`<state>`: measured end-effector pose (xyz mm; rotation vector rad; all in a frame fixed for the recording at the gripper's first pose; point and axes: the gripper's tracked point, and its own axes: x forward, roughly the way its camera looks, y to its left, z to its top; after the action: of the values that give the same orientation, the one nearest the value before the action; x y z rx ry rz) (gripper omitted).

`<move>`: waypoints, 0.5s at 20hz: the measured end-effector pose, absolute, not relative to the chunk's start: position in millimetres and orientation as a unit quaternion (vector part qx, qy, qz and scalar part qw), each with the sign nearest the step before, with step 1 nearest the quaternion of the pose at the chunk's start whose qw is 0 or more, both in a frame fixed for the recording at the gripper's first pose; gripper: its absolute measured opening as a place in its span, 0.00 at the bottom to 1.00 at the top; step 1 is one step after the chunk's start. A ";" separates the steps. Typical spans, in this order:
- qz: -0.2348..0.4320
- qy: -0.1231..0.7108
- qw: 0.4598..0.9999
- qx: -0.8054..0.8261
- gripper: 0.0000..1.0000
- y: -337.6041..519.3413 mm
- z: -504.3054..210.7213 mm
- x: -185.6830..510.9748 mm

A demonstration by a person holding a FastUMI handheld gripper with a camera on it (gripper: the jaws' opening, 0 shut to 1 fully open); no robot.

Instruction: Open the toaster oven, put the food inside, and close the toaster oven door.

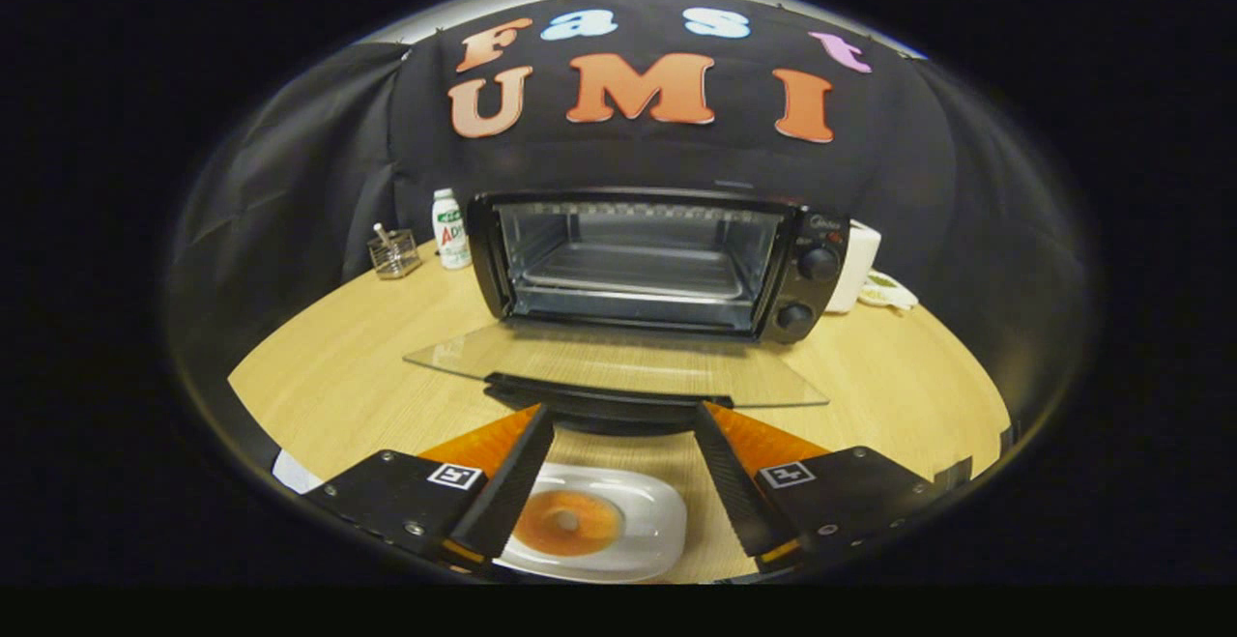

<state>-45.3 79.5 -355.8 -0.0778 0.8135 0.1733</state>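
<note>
A black toaster oven (657, 265) stands on the wooden table (338, 376) with its glass door (618, 366) folded down flat toward me. Its chamber shows a bare wire rack (633, 275). The door's black handle (609, 403) lies just ahead of my fingertips. My gripper (623, 415) is open, its fingers spread wide with nothing pressed between them. Below and between the fingers lies a white dish (628, 521) holding an orange ring-shaped piece of food (567, 524), near the table's front edge.
Two knobs (807, 289) sit on the oven's right panel. A white bottle (450, 229) and a small clear container (394, 253) stand to the oven's left. A white appliance (855, 265) and a small item stand to its right. Black cloth walls the booth behind.
</note>
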 end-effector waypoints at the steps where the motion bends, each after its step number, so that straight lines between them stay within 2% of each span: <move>1: 0.086 0.408 0.908 -0.037 0.88 76.8 -362.1 -52.6; 3: 0.085 0.429 0.899 -0.015 0.84 77.3 -369.3 -57.2; 10: 0.067 0.514 0.849 0.100 0.82 78.6 -395.5 -68.7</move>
<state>-68.7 78.6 -395.5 0.2113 1.0825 0.1402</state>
